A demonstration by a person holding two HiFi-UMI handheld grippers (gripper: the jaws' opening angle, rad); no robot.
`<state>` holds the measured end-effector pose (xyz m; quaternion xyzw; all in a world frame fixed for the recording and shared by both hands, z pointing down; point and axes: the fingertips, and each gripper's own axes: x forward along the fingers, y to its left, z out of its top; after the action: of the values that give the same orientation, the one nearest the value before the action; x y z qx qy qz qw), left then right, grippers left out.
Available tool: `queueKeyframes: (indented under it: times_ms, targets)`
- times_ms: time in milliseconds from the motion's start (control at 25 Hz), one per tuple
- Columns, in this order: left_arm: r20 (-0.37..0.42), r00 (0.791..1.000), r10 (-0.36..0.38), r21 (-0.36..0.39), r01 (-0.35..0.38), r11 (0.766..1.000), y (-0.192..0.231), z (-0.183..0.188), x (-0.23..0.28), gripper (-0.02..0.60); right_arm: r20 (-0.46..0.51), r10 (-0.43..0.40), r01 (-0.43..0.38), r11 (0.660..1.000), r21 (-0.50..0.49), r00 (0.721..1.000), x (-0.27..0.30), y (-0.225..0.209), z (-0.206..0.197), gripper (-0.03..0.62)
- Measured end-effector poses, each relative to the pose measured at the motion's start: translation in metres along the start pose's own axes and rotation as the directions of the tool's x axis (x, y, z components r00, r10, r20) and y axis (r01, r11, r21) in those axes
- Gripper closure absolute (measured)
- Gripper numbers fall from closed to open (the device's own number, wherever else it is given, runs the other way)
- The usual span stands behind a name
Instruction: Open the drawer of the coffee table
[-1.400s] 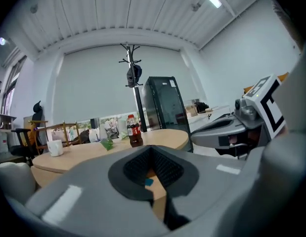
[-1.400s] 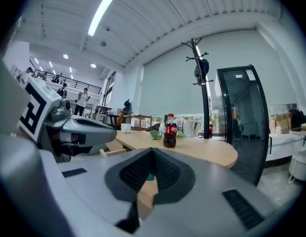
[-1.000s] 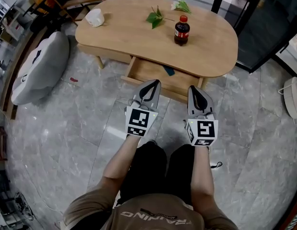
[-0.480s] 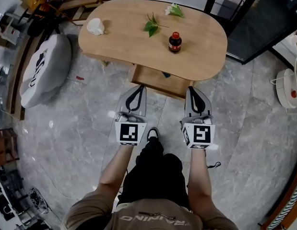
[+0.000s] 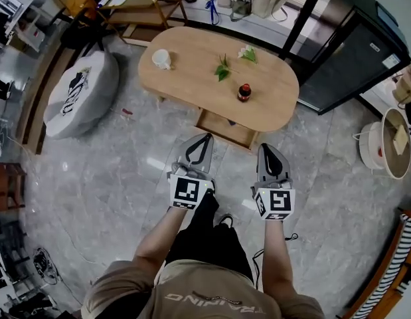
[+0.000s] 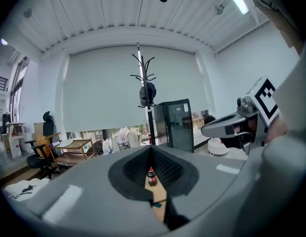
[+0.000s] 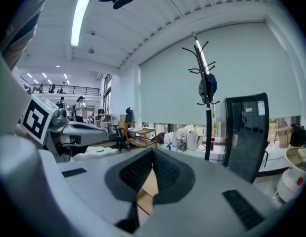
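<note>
The left gripper [image 5: 203, 138] and right gripper [image 5: 267, 149] hover level, each with its jaws pressed together on nothing (the pull looks done, so no grip is needed). The drawer [image 5: 225, 129] stands out from under the coffee table [image 5: 192, 78], well ahead of both sets of fingertips, untouched.
</note>
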<state>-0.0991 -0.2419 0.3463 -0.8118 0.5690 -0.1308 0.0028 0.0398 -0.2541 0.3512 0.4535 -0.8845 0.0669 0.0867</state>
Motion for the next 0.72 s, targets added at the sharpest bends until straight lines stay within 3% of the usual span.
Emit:
queueKeyframes:
  times_ms: [160,320,560,720]
  targets:
    - [0.015,1.0,0.008,-0.026,-0.008,1.0,0.01,0.06,-0.014,0.575,0.019,0.03,-0.03,1.0,0.002,0.999,-0.015,0.019,0.06,0.59]
    - [-0.007,1.0,0.007,-0.058,-0.008,0.998,0.021,0.094,-0.027,0.575,0.015,0.035,-0.034,0.999,-0.03,0.999,-0.034,0.033,0.116,0.591]
    - [0.033,0.998,-0.05,0.004,0.05,0.999,0.035,0.147,-0.027,0.575,0.05,0.029,-0.025,0.995,-0.094,0.998,-0.032,0.036,0.175,0.591]
    - [0.08,0.992,-0.096,0.012,0.095,0.995,0.04,0.179,-0.012,0.575,0.095,-0.001,0.007,0.998,-0.055,0.995,-0.023,0.024,0.204,0.591]
